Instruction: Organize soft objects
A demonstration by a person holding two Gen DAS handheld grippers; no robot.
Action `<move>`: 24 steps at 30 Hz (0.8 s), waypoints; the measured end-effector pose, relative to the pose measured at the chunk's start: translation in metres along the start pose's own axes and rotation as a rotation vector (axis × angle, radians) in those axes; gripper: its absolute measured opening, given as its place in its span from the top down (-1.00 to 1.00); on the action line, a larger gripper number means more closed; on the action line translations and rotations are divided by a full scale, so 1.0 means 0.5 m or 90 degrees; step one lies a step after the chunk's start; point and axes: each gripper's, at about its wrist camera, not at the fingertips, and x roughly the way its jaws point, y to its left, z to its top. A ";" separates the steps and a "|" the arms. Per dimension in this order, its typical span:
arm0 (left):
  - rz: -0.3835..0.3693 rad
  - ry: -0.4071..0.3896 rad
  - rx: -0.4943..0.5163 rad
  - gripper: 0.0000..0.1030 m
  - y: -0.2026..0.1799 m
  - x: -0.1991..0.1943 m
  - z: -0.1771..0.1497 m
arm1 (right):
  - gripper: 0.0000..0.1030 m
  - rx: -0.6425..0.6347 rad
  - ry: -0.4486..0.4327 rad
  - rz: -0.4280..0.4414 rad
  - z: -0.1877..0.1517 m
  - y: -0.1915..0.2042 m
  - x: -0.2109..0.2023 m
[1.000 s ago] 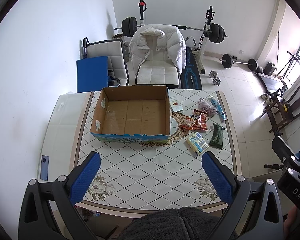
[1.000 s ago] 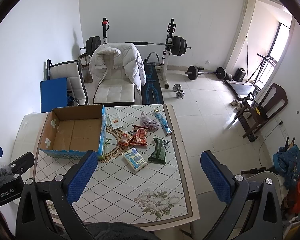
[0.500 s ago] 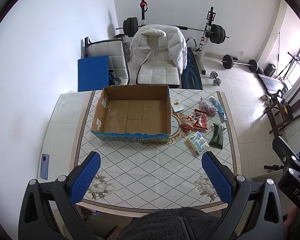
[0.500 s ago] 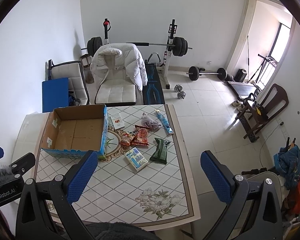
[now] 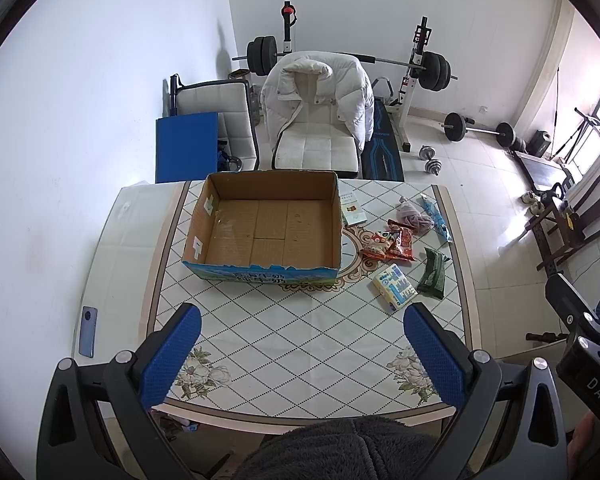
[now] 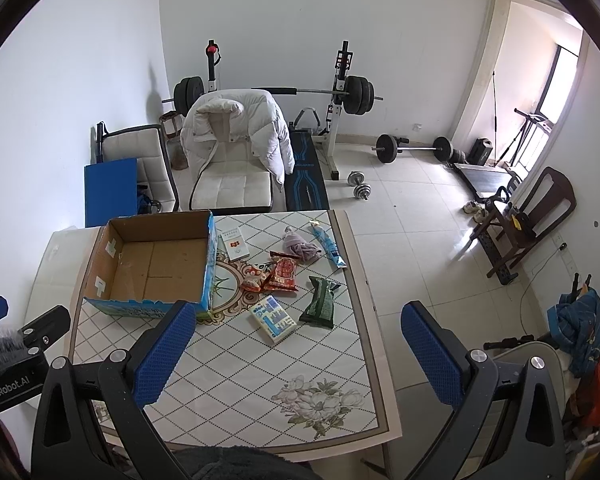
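While both cameras now look from a bit closer than a second ago, nothing on the bench [image 5: 300, 336] has moved. The left gripper [image 5: 302, 354] hangs above the near edge with its blue fingers wide apart and nothing between them. The right gripper [image 6: 296, 354] is the same, open and holding nothing.

The cardboard box [image 5: 264, 224] sits on the far left part of the bench with nothing inside. To its right lie the soft things: a purple cloth [image 6: 300, 247], red snack bags [image 6: 278, 274], a dark green pack [image 6: 320, 304], a tissue pack [image 6: 274, 319], a blue tube [image 6: 328, 246] and a white card [image 6: 233, 245].

A phone [image 5: 87, 331] lies on the left side. Behind stand a chair with a white coat [image 5: 320, 96] and weights [image 5: 478, 130] on the tiled floor.
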 end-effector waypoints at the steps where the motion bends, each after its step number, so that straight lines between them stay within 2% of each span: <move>1: 0.000 -0.001 -0.001 -1.00 0.000 -0.001 0.000 | -1.00 -0.001 -0.001 -0.001 0.000 0.002 -0.002; 10: -0.001 0.000 -0.004 -1.00 0.000 -0.009 0.001 | -1.00 0.001 0.003 0.003 0.000 0.008 -0.002; 14: -0.004 0.012 -0.004 -1.00 -0.015 0.026 -0.001 | -1.00 0.013 0.027 0.011 -0.007 -0.009 0.035; 21: -0.027 0.076 0.015 -1.00 -0.092 0.183 0.026 | -1.00 0.064 0.128 0.010 -0.019 -0.108 0.222; 24: -0.055 0.136 0.024 -1.00 -0.141 0.289 0.043 | -1.00 0.082 0.177 0.006 -0.027 -0.153 0.331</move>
